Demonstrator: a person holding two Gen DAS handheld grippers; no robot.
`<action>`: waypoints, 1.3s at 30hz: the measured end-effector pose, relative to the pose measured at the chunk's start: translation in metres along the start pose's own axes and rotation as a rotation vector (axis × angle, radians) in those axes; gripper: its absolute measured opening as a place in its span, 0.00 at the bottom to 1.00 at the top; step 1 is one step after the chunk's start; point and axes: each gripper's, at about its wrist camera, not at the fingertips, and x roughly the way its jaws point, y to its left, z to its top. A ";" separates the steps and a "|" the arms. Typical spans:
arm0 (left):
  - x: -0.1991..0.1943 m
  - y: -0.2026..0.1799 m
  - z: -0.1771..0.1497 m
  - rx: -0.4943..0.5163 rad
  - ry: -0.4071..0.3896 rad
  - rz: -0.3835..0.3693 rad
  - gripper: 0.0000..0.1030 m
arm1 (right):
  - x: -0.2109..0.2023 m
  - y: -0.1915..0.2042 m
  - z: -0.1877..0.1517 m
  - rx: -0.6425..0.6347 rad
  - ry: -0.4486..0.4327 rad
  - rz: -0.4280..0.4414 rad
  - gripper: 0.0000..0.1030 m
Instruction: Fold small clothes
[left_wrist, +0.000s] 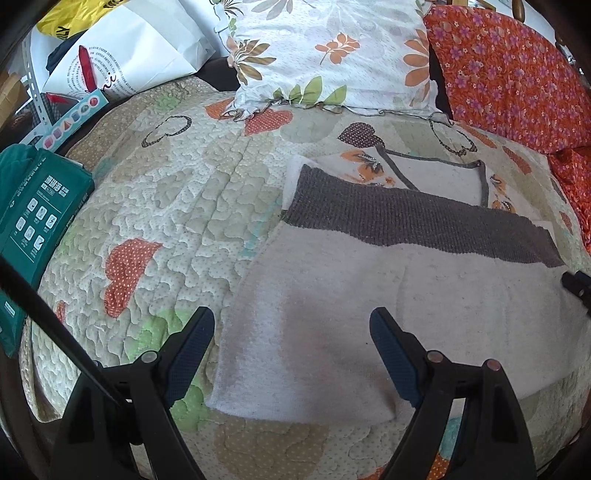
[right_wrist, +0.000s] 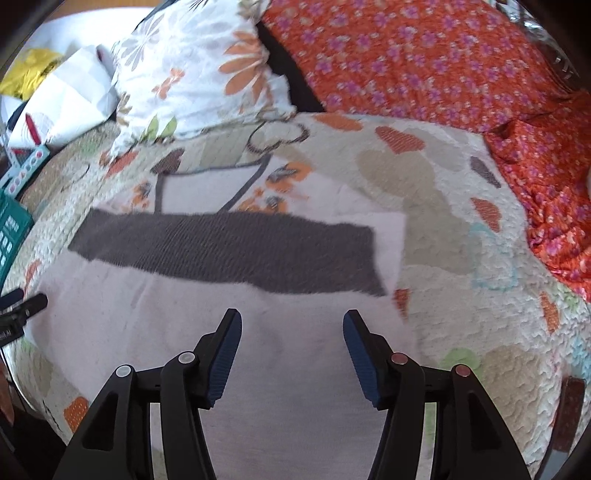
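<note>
A small white knit garment (left_wrist: 351, 314) with a dark grey ribbed band (left_wrist: 417, 221) lies flat on the quilted bed cover (left_wrist: 166, 206), folded over so its grey-trimmed neckline with orange flowers (left_wrist: 424, 173) shows beyond the band. My left gripper (left_wrist: 291, 332) is open and empty, low over the garment's near left part. My right gripper (right_wrist: 291, 328) is open and empty over the garment (right_wrist: 258, 350), near its grey band (right_wrist: 229, 247). The right gripper's tip shows at the right edge of the left wrist view (left_wrist: 576, 284). The left gripper's tip shows in the right wrist view (right_wrist: 26, 302).
A floral white pillow (left_wrist: 332, 51) and an orange flowered blanket (left_wrist: 517, 74) lie at the back and right. A green box (left_wrist: 33, 214), a white paper bag (left_wrist: 122, 59) and a yellow bag (left_wrist: 74, 14) sit at the left edge.
</note>
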 end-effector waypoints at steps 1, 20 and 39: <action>0.000 0.000 0.000 0.000 0.001 -0.001 0.83 | -0.003 -0.010 0.001 0.020 -0.011 -0.013 0.62; -0.001 -0.002 0.001 -0.031 -0.020 -0.051 0.83 | 0.053 -0.184 -0.003 0.231 0.055 -0.205 0.86; -0.006 0.006 0.002 -0.099 -0.045 -0.087 0.83 | 0.062 -0.169 -0.011 0.192 0.012 -0.247 1.00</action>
